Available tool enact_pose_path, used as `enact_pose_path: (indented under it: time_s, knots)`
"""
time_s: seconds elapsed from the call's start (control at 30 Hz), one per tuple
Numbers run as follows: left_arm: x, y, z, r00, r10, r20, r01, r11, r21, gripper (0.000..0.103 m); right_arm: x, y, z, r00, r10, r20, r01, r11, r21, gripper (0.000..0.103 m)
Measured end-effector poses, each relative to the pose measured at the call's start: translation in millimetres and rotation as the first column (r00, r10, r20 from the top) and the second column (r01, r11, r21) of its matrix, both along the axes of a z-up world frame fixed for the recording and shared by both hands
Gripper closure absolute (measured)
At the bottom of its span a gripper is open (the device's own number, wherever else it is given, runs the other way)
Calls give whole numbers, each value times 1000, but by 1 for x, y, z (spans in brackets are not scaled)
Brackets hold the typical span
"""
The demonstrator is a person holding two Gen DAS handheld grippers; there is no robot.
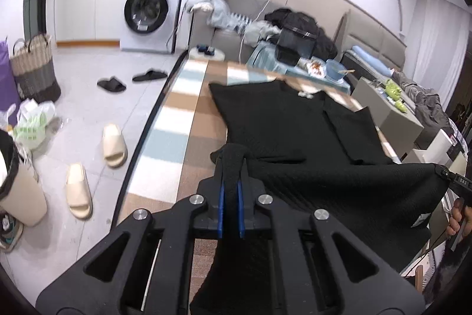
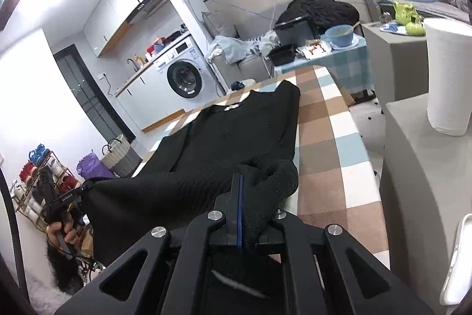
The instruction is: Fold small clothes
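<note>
A black knitted garment (image 1: 280, 120) lies lengthwise on the checked table (image 1: 180, 114), collar at the far end with a small white label. My left gripper (image 1: 231, 164) is shut on its near left hem corner, which is bunched between the blue pads. My right gripper (image 2: 240, 182) is shut on the near right hem corner of the garment (image 2: 236, 132). The near edge hangs stretched in the air between the two grippers, lifted off the table (image 2: 330, 143). The right gripper shows at the far right of the left wrist view (image 1: 454, 179); the left one shows at the left of the right wrist view (image 2: 70, 197).
Slippers (image 1: 113, 143) and bags (image 1: 35, 70) lie on the floor left of the table. A washing machine (image 1: 147, 16) stands behind. A second table with a blue bowl (image 2: 339, 34) and black clothes is beyond the far end. A paper roll (image 2: 448, 76) stands on the grey ledge at right.
</note>
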State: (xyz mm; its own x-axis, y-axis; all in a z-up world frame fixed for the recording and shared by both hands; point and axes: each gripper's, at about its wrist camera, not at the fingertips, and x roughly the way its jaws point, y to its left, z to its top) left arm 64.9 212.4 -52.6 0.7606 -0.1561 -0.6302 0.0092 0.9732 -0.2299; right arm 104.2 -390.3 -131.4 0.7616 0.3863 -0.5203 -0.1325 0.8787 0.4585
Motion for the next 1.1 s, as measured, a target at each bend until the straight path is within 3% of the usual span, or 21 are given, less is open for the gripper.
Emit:
enact_pose_path:
  time_s: [0.27, 0.6, 0.7, 0.77, 0.83, 0.9, 1.1]
  knots:
    - [63, 10, -46, 988, 36, -147, -46, 997, -61, 98, 61, -1, -21, 989, -66, -133, 67, 998, 4, 98]
    - [129, 2, -86, 963, 81, -255, -89, 996, -20, 96, 118, -12, -52, 949, -182, -258, 183, 983, -23, 97]
    - [130, 1, -91, 960, 112, -257, -112, 994, 13, 84, 121, -16, -61, 935, -197, -294, 199, 980, -21, 84]
    - [125, 3, -89, 959, 144, -242, -138, 990, 42, 58, 118, -18, -63, 931, -200, -304, 203, 979, -22, 74]
    - [118, 6, -85, 962, 152, -226, -147, 988, 38, 45, 111, -19, -61, 937, -187, -295, 189, 982, -22, 61]
    - [107, 7, -81, 968, 131, -215, -131, 991, 17, 44, 101, -20, -59, 942, -179, -284, 180, 983, -20, 50]
    - [80, 0, -80, 970, 85, -228, -80, 996, 31, 44, 70, -12, -63, 947, -137, -291, 118, 990, -80, 50]
